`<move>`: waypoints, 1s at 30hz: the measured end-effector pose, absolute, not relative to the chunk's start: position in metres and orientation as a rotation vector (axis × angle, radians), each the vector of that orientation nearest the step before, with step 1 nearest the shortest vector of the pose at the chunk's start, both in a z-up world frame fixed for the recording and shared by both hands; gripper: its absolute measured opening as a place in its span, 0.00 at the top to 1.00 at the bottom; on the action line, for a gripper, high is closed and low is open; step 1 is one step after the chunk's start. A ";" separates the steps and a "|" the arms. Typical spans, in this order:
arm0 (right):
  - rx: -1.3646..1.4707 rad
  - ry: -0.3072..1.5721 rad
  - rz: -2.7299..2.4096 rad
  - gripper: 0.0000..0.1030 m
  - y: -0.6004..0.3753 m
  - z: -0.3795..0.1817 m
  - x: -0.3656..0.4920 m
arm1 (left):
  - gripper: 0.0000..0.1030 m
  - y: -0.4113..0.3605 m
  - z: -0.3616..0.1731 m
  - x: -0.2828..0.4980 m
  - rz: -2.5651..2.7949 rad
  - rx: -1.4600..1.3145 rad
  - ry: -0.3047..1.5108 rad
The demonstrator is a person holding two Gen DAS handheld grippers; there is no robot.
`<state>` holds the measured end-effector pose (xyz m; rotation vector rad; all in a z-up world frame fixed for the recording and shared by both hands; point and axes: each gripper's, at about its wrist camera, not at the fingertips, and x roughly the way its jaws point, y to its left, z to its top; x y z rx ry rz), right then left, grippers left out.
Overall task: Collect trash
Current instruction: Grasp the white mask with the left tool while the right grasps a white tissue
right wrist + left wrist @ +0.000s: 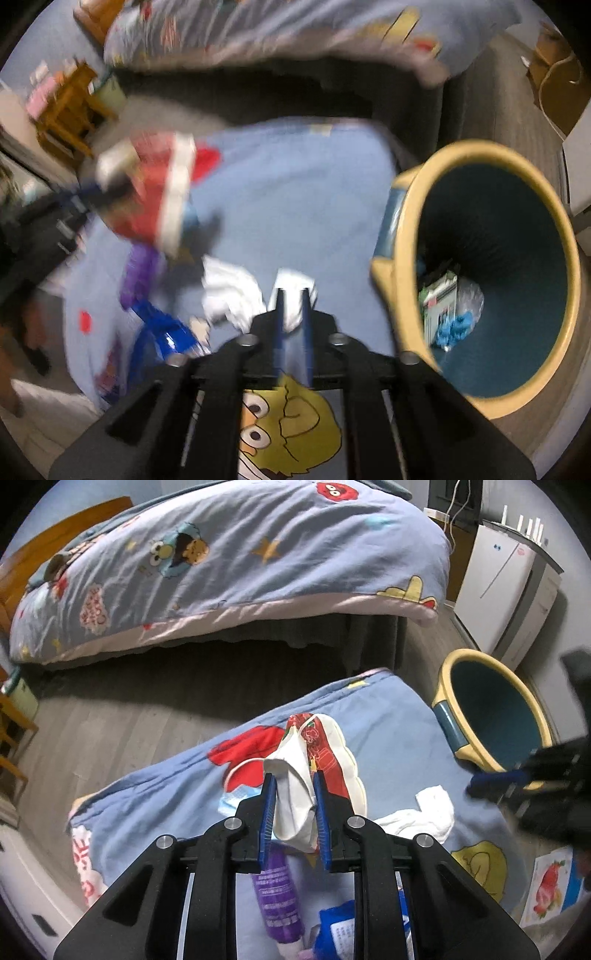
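Note:
My left gripper (294,777) is shut on a red and white snack wrapper (325,749), whose white inner side hangs between the blue pads above the cartoon blanket (388,720). In the blurred right wrist view this wrapper (159,195) hangs at the left. My right gripper (293,293) stands open with a narrow gap over a crumpled white tissue (229,291); one end of the tissue shows between the fingertips. In the left wrist view the right gripper (480,782) is beside the tissue (421,818). The yellow-rimmed blue bin (406,206) stands to its right, also seen as the bin (491,716).
A purple tube (277,897) and a blue packet (340,930) lie on the blanket under my left gripper. A strawberry card (550,890) lies at the right. The bin holds a green-white box (439,299) and clear plastic. A bed (221,572) and white cabinet (495,583) stand beyond.

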<state>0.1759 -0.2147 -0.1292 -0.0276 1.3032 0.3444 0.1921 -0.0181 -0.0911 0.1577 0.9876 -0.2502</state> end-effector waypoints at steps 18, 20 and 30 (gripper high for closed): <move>0.062 1.361 0.349 0.88 -0.200 -0.156 0.180 | 0.79 -0.002 -0.080 0.184 -0.236 0.134 0.976; 0.081 1.327 0.350 0.88 -0.207 -0.141 0.179 | 0.79 -0.004 -0.077 0.183 -0.237 0.129 0.970; 0.147 1.112 0.218 0.88 -0.286 -0.063 0.173 | 0.79 -0.048 -0.050 0.163 -0.289 0.189 0.893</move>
